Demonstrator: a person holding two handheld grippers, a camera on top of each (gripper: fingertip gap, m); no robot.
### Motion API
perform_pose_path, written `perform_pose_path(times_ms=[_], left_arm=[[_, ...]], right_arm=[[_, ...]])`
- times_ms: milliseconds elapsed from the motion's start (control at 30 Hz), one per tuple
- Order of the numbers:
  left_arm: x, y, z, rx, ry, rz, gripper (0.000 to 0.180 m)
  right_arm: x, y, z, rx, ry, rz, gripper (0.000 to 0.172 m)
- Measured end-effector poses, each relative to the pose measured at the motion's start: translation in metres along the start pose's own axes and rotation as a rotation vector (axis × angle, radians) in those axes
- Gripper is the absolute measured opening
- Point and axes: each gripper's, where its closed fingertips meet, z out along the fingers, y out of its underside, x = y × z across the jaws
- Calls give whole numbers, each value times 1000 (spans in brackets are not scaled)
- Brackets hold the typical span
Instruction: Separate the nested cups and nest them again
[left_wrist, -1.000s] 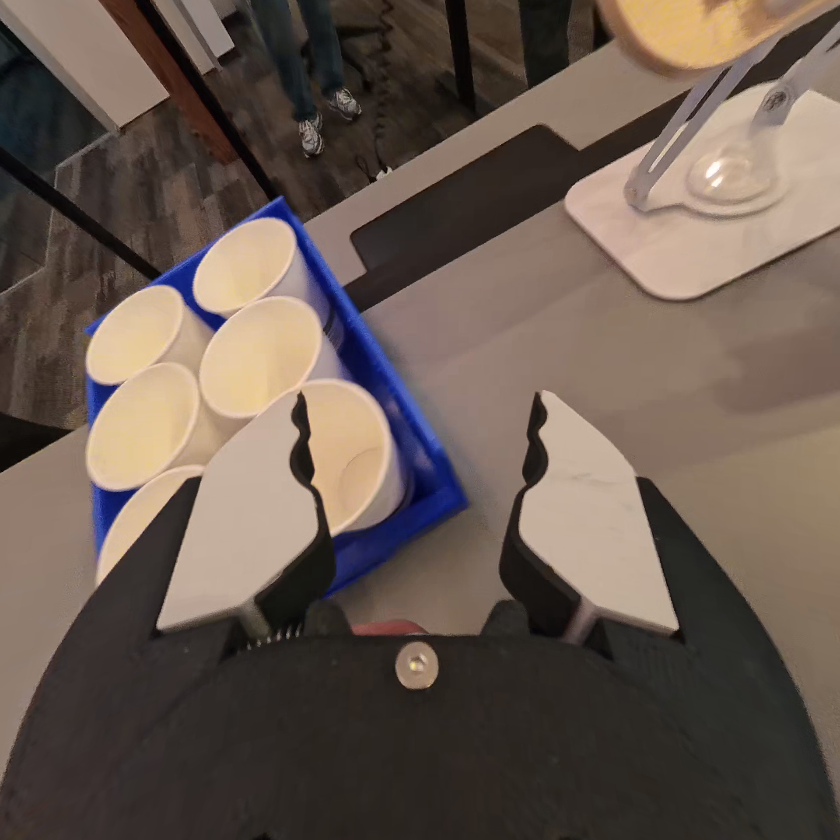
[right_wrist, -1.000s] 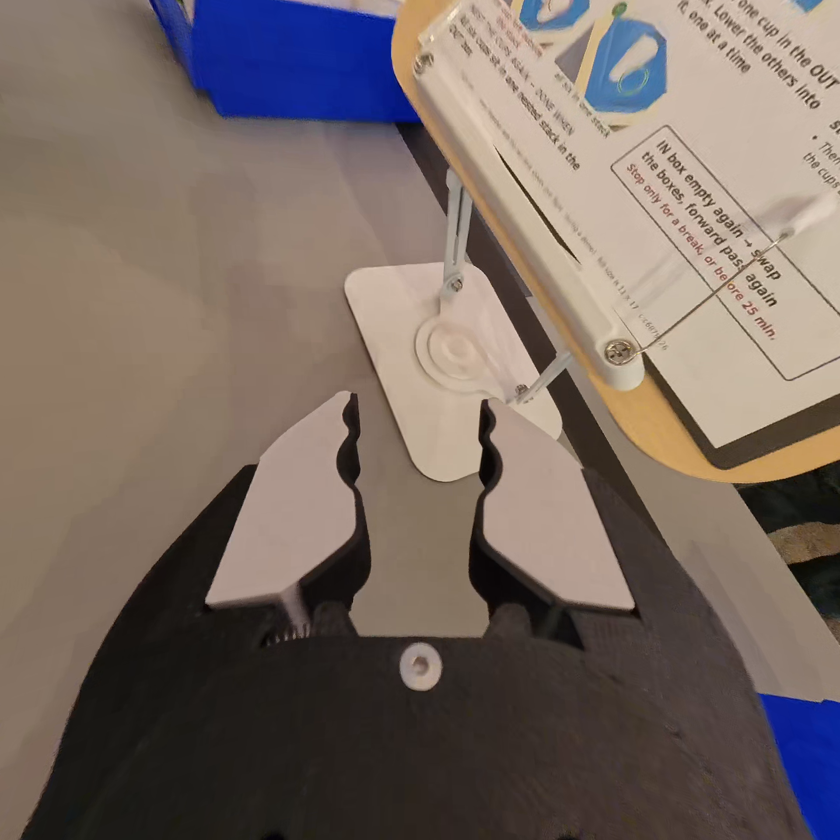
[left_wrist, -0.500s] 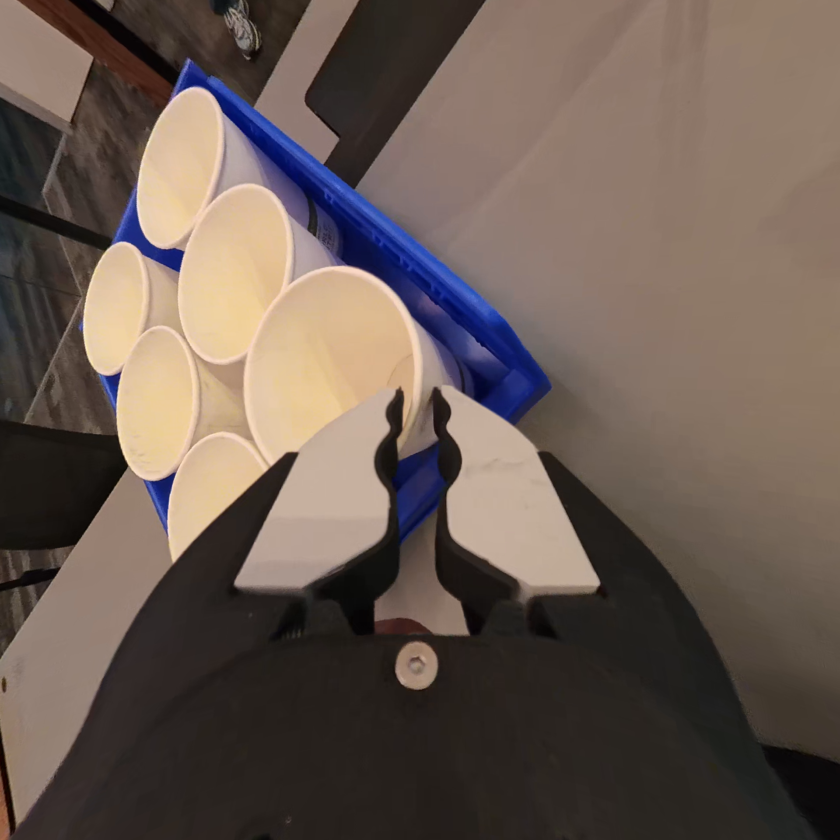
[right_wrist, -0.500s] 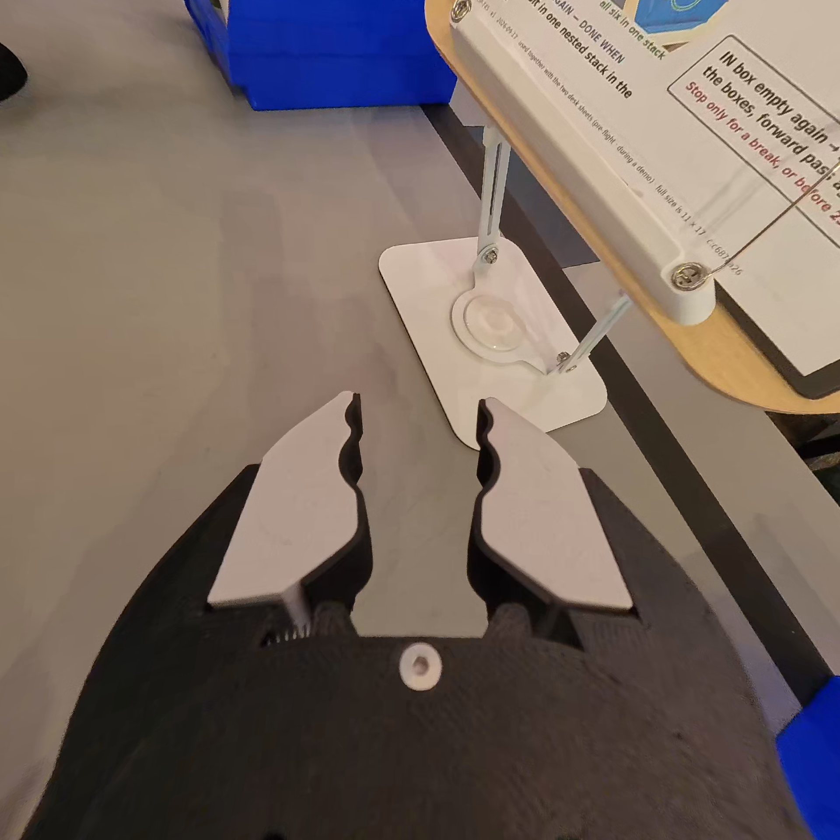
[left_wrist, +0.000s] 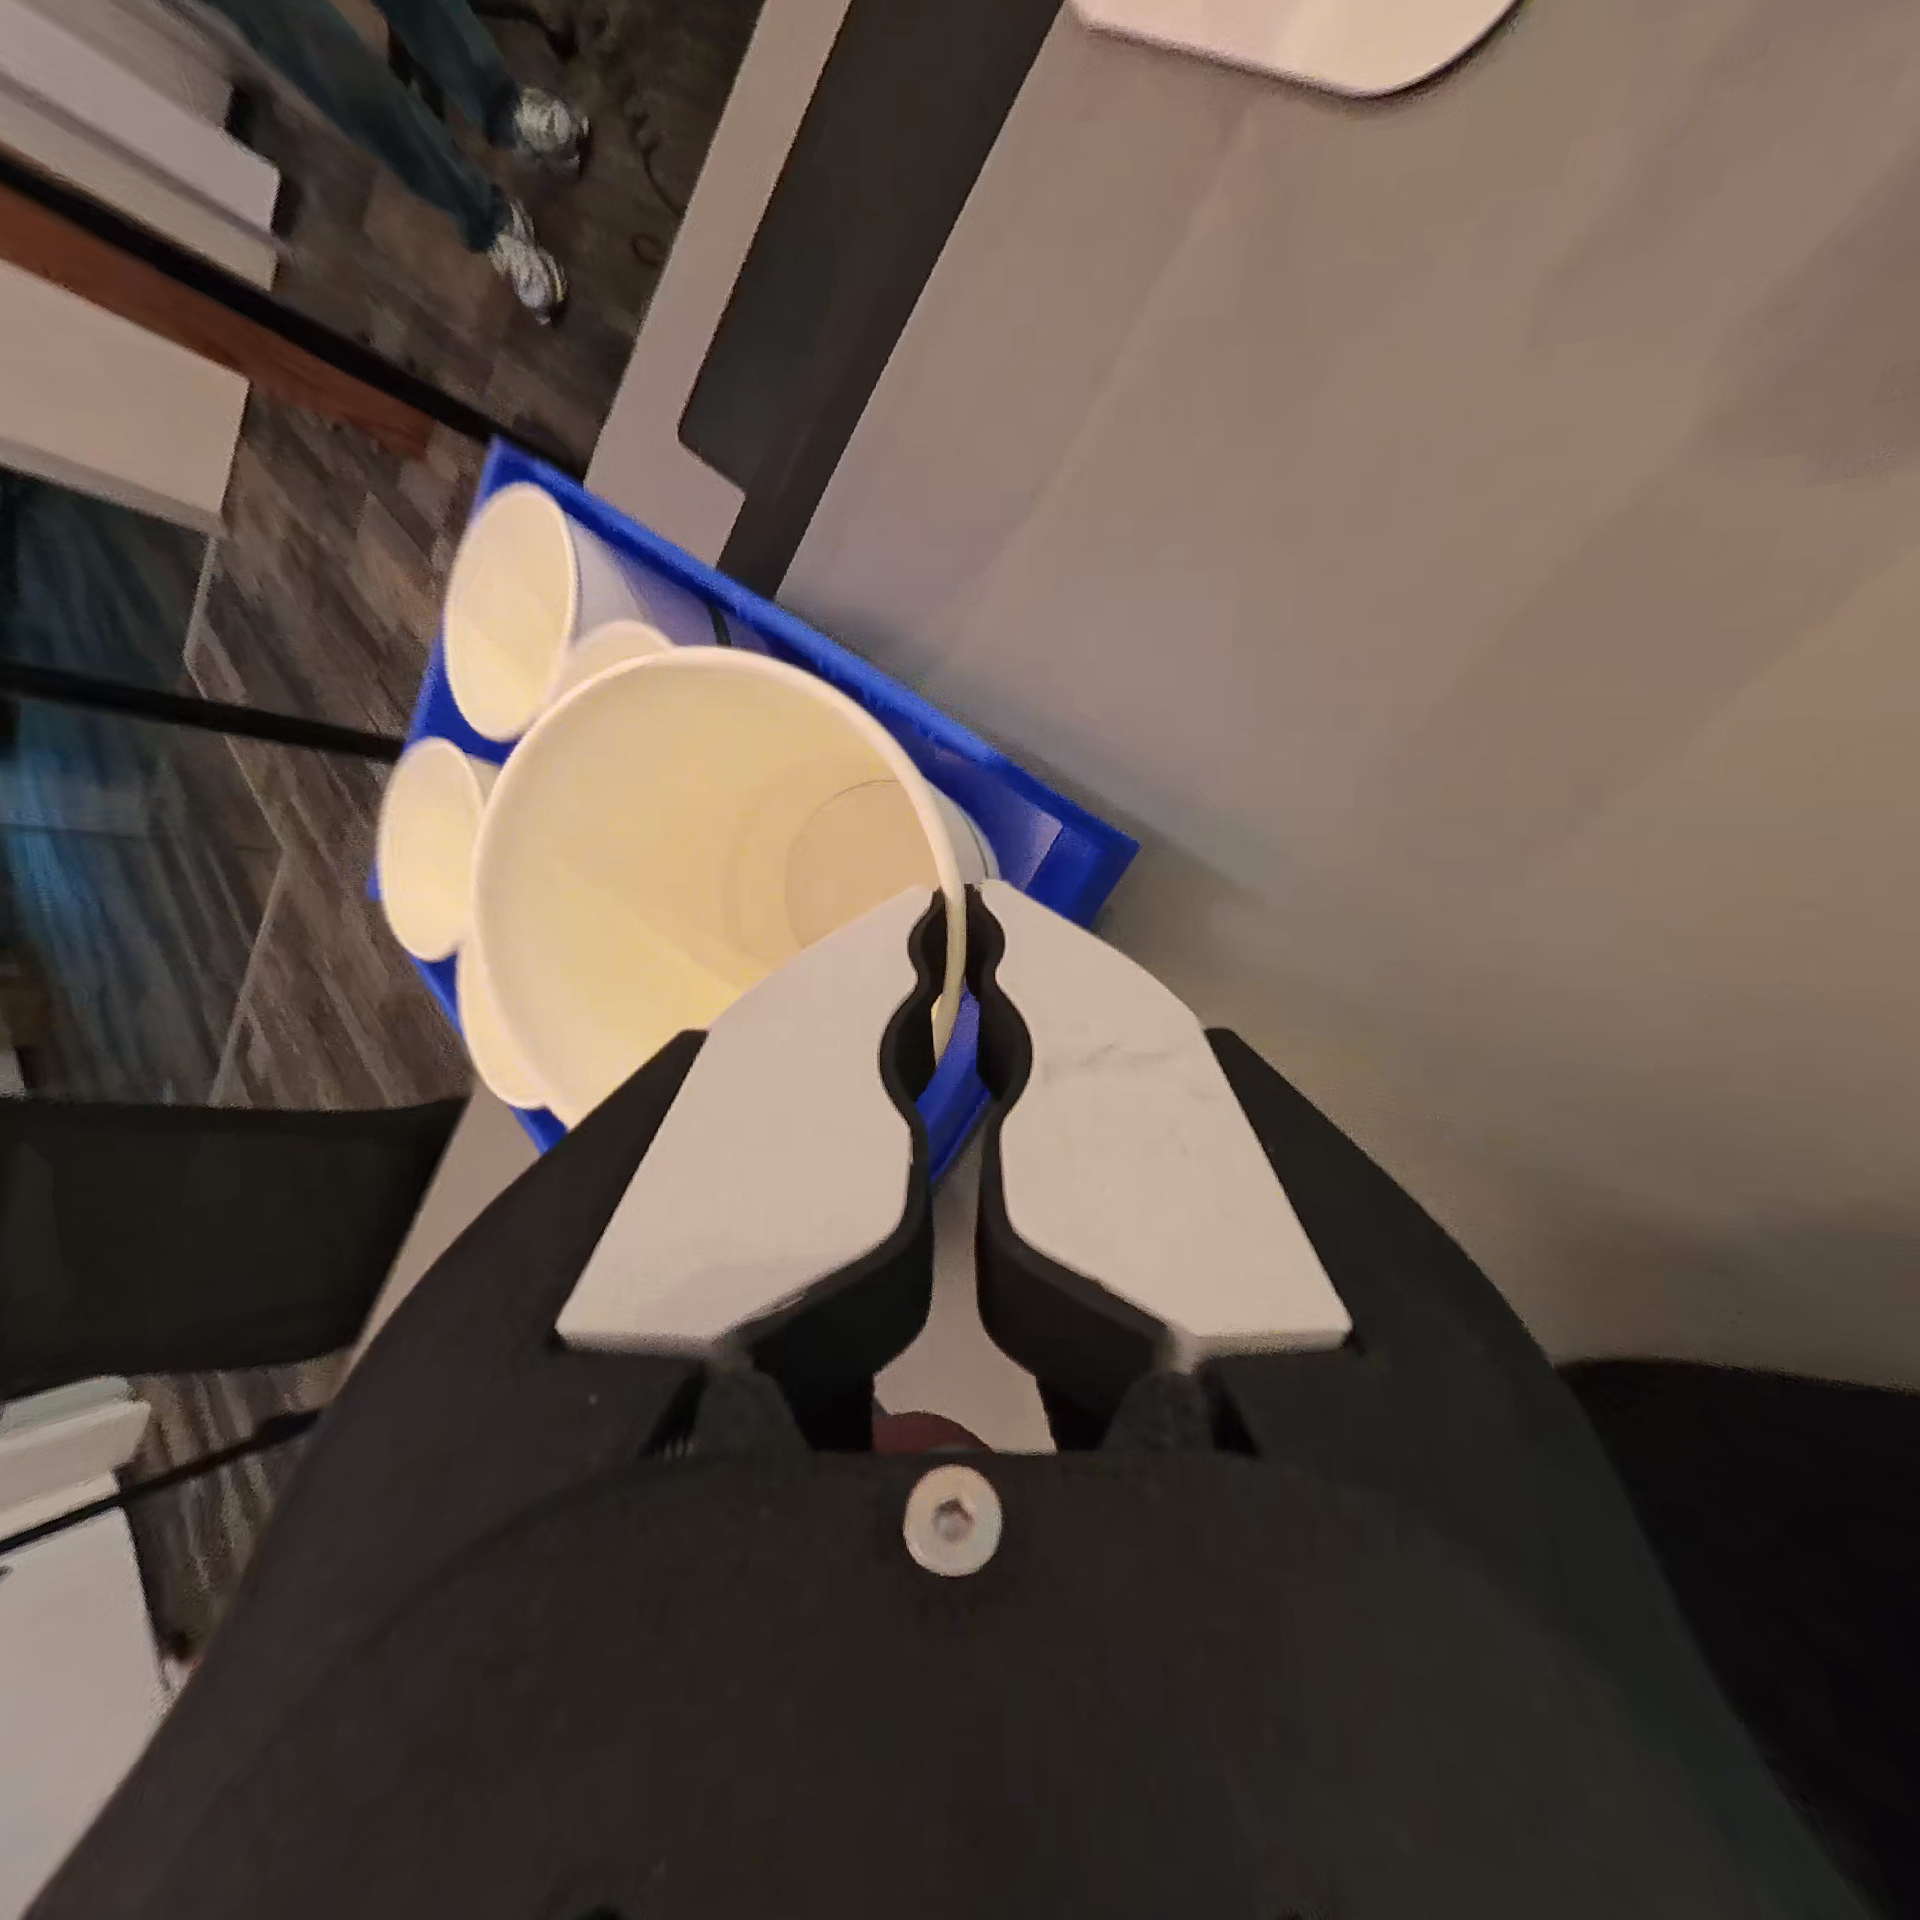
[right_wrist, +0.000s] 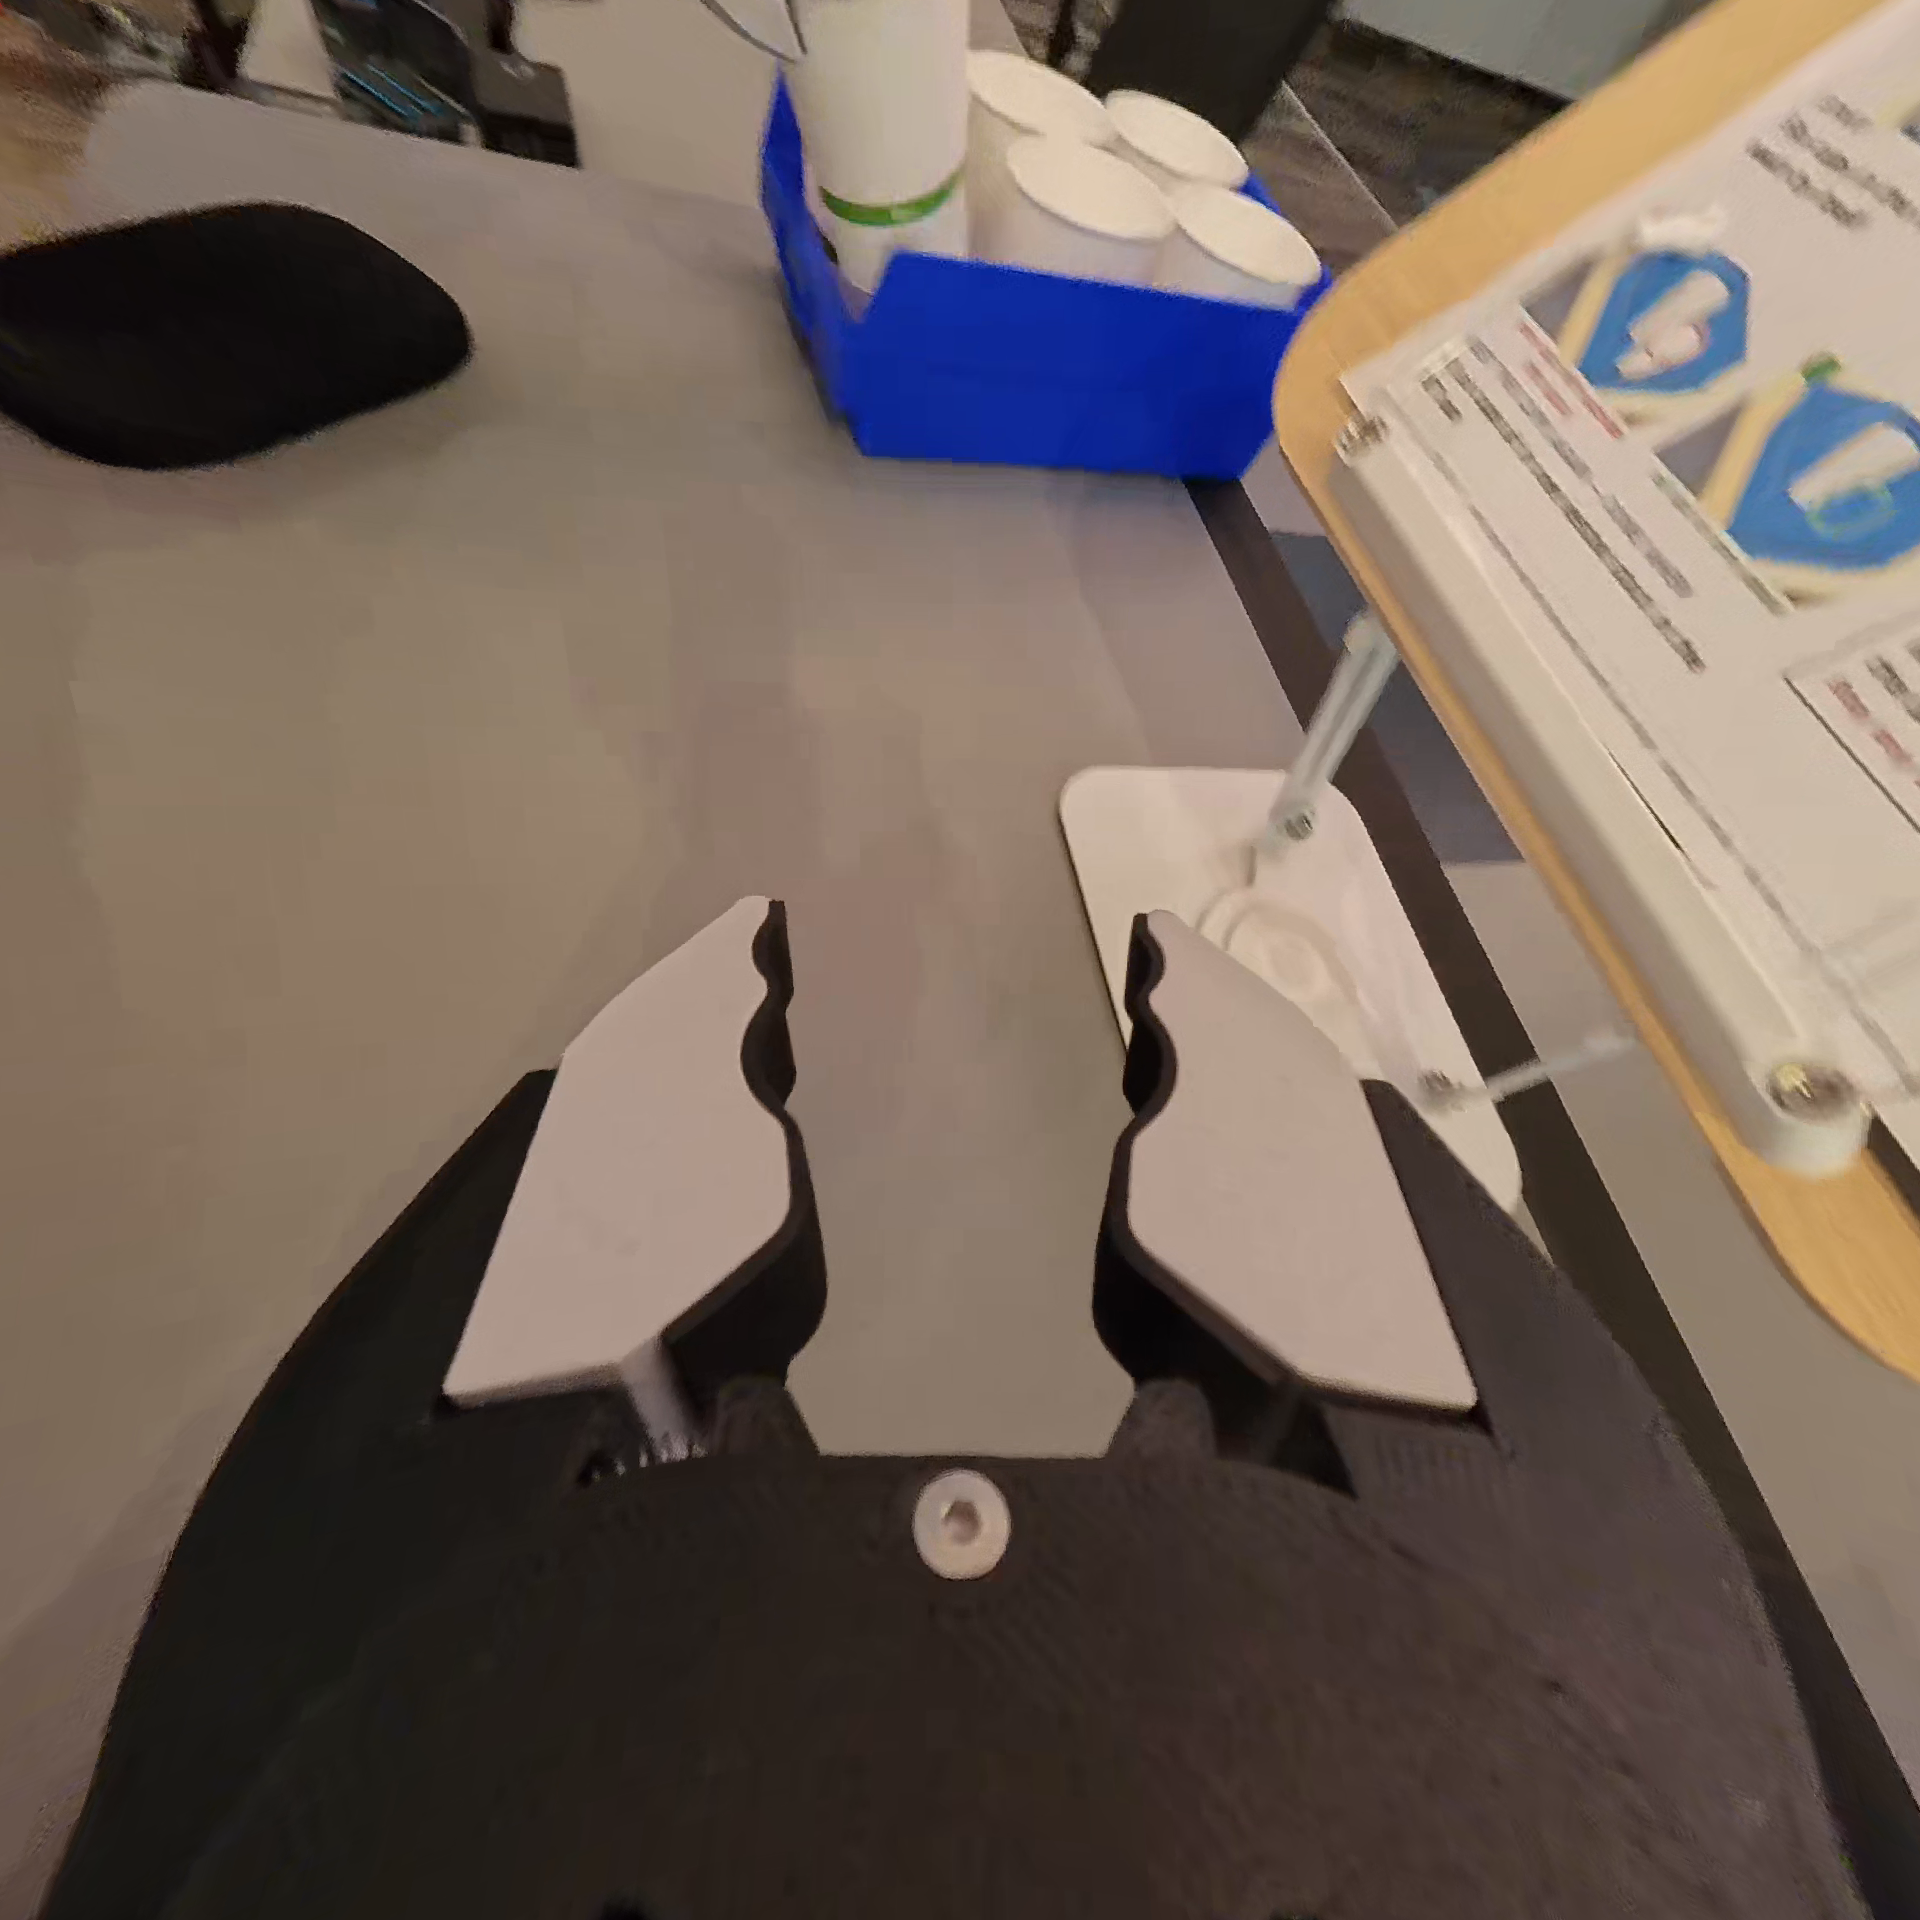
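Observation:
In the left wrist view my left gripper is shut on the rim of a white paper cup and holds it above the blue bin, where other white cups stand. In the right wrist view the held cup with a green band hangs over the near left corner of the same bin, beside several upright cups. My right gripper is open and empty above the grey table.
A white stand base lies just right of my right fingertips and carries a wooden board with printed sheets overhead at the right. A black pad lies at the far left. A dark strip runs along the table's far edge. The tips of one gripper are about 40 cm away from the tips of the other.
My left gripper moved over the nearest cup in the bin, closed on its rim and lifted it. My right gripper tilted up toward the bin and opened wider.

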Motion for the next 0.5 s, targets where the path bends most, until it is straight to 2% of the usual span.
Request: perform_pose_path(times_ms=[233, 367, 500], left_arm=[[46, -47, -53, 13, 108, 246, 3], [93, -82, -58, 57, 241, 383, 3], [150, -123, -59, 179, 434, 532, 2]], right_arm=[[-37, -46, 27, 146, -165, -16, 87], [-51, -62, 43, 174, -206, -47, 94], [-61, -74, 58, 211, -273, -53, 102]])
